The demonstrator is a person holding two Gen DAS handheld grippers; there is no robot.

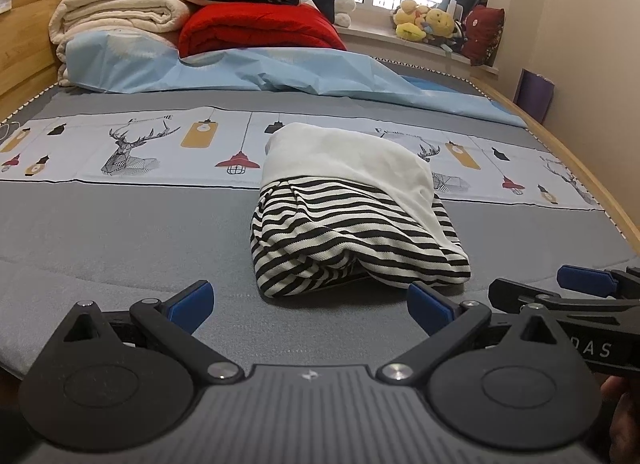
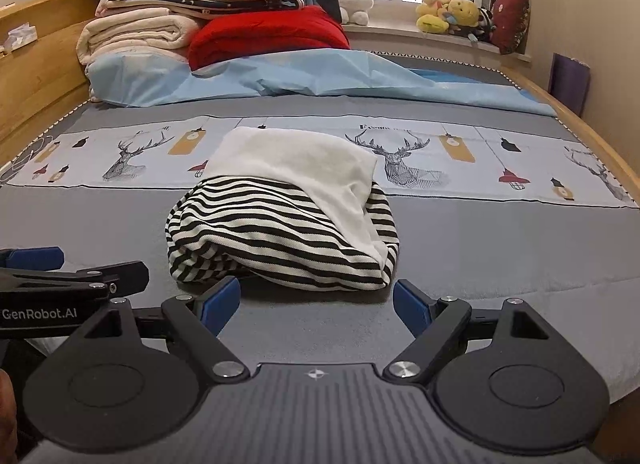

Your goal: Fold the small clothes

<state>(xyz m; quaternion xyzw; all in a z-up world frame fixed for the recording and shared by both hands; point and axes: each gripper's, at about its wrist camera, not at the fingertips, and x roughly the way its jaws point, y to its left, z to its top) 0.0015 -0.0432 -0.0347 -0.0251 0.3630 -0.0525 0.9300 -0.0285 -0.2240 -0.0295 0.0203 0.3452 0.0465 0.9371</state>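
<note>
Hovering low over the bed (image 1: 100, 232), I have both grippers side by side just short of the garment (image 1: 352, 220), which lies bundled mid-mattress, its striped part nearest me and a white part draped over the far side. My left gripper (image 1: 310, 304) has its fingers (image 1: 192, 302) spread wide and empty; my right gripper (image 2: 316, 304) is the same, wide and holding nothing. Neither touches the cloth.

The bundle looks already folded into a compact packet, though from this low angle I can't tell whether its near edge is a clean fold or a loose, gaping layer. That is my main worry: if I grab only the top striped layer at the opening, the packet will peel apart as I lift. Pinching too deep could drag the grey sheet up with it. The white part sits loosely on top and may slide off if I tilt the bundle. With both grippers this close, the inner fingers could also knock together.

Writing I can read: "GenRobot.AI" on the left gripper's side as seen from the right camera, and the letters "DAS" on the right one's side, cut off. The printed band (image 2: 440, 168) of deer and lamps carries lettering too small to make out.
</note>
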